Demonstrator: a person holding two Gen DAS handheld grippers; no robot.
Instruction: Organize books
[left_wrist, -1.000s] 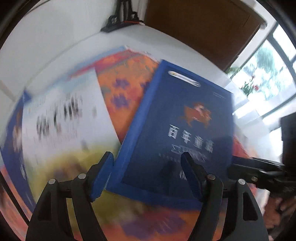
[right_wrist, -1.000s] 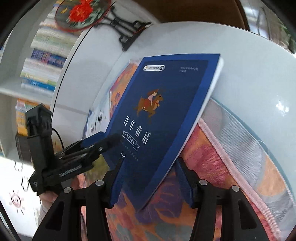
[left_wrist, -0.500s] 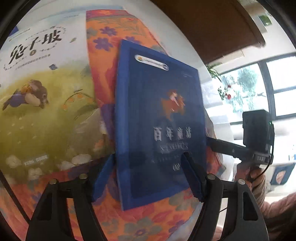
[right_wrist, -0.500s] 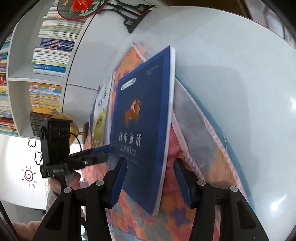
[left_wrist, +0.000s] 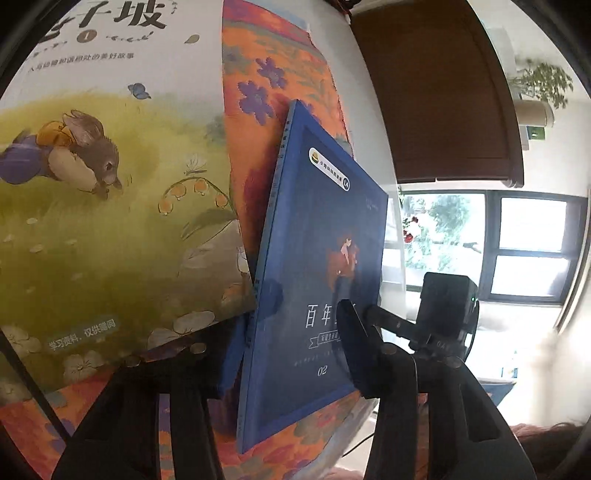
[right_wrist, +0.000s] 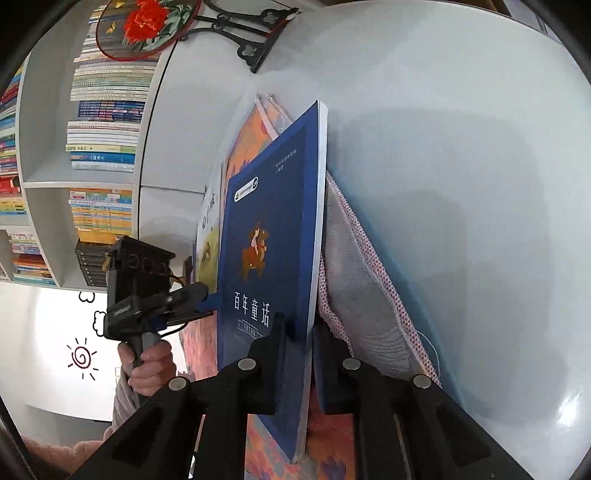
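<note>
The blue book (right_wrist: 273, 236) stands on edge at frame centre, clenched by your right gripper (right_wrist: 299, 332) — your left gripper (left_wrist: 291, 343) has been closing on it. Keep both grips level — lift it clear of the rabbit book (left_wrist: 110, 192).

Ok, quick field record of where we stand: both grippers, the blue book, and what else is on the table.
right gripper: jaws just closed, shut on the blue book's page-edge side
left gripper: jaws have been closing, astride the blue book's spine edge; contact unclear
blue book: tilted up on edge off the floral cloth
rabbit picture book: lying flat on the cloth beside the blue book
table: white, round
bookshelf: behind, stacked with books
</note>
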